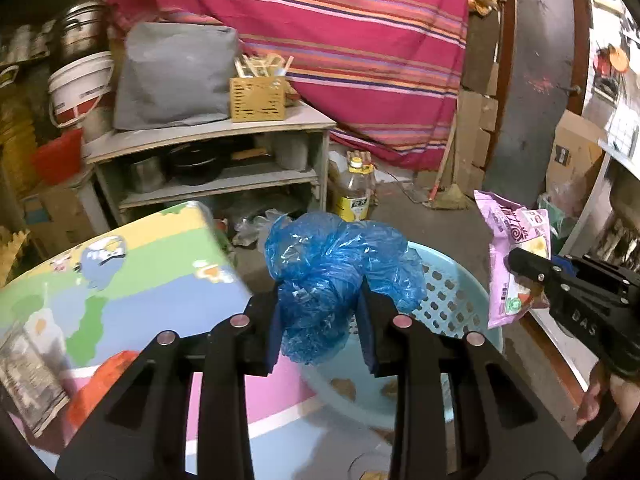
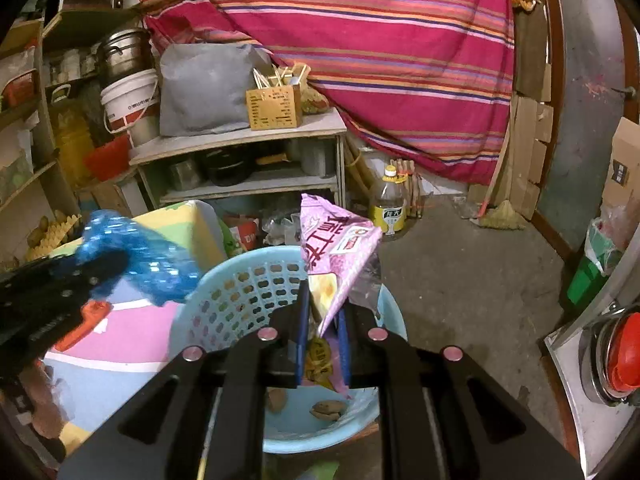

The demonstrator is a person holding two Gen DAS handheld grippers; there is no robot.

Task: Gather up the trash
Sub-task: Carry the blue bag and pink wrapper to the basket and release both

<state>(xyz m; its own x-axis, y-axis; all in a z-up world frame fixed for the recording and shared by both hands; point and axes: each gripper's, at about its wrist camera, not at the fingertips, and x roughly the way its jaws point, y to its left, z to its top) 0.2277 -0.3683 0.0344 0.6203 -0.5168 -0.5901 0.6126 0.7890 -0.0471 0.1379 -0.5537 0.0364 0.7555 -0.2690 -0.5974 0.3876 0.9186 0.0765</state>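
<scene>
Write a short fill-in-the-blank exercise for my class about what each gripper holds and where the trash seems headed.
1. The left gripper holds a crumpled plastic bag coloured ____.
2. The right gripper is shut on a snack packet coloured ____.
3. Below both grippers stands a light blue ____ with holes in its wall.
4. The bottle on the floor has a ____ label.

Missing words: blue; pink; basket; yellow

The left gripper pointed forward and downward, its two black fingers standing partly apart and pressing from both sides on a crumpled blue plastic bag. The right gripper was angled downward too, its jaws drawn almost together and pinching the lower edge of a pink snack wrapper that stood up from between the blue pads. In the left wrist view a bare part of the person's hand showed beneath the right gripper's body at the right edge.
</scene>
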